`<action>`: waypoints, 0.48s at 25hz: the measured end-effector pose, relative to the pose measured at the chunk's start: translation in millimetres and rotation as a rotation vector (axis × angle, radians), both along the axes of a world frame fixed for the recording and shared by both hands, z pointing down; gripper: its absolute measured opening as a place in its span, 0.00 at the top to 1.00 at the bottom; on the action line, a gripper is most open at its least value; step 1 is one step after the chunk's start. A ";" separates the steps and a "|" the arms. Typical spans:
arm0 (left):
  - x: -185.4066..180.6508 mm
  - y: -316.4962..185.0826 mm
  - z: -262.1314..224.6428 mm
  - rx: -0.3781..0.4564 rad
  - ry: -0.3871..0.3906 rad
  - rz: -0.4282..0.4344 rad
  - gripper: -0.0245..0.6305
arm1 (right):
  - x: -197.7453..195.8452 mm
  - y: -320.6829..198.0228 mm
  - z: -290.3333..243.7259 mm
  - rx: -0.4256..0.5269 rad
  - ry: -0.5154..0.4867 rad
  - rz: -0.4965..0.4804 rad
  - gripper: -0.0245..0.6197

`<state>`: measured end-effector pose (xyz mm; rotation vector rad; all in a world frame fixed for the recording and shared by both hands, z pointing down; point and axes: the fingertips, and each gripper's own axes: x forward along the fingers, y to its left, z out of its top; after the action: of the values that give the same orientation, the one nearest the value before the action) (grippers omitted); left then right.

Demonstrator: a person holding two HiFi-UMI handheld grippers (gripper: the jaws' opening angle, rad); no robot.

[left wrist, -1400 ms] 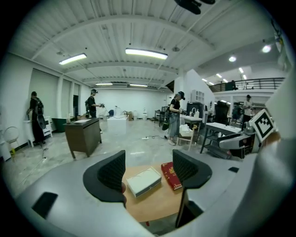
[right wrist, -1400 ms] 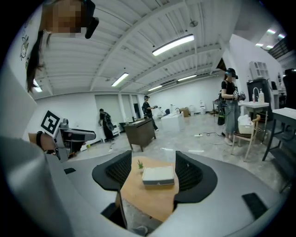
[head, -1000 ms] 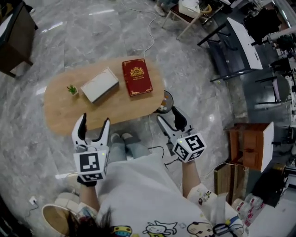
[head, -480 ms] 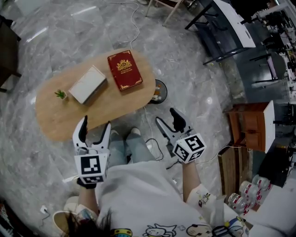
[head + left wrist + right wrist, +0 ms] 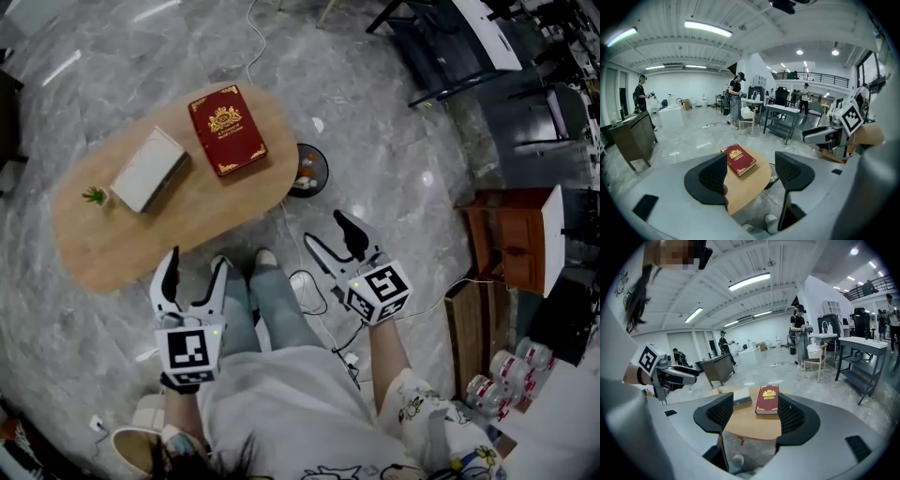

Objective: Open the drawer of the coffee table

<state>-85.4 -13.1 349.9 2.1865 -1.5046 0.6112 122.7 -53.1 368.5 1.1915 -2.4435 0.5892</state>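
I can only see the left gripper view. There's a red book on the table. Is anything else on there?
Observer: Yes. A white box lies right beside the red book on the coffee table.
Operator: Ooh! Anything more?
Observer: A tiny green plant stands on the other side of the box from the book, near the table's end.
Operator: Is the right gripper holding something?
Observer: No. The right gripper has its jaws apart with nothing between them. It is off the table.
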 end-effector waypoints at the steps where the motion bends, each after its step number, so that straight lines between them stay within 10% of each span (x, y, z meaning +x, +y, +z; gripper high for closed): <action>1: 7.0 0.4 7.2 -0.011 0.001 0.005 0.51 | 4.5 -2.0 7.4 -0.003 0.008 -0.007 0.56; 12: 65.0 -1.2 104.8 -0.121 0.008 0.091 0.51 | 32.3 -11.6 122.2 -0.057 0.084 -0.078 0.56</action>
<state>-20.4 -14.4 454.7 2.1711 -1.3335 0.7033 155.0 -64.7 490.7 1.0710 -2.3754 0.5707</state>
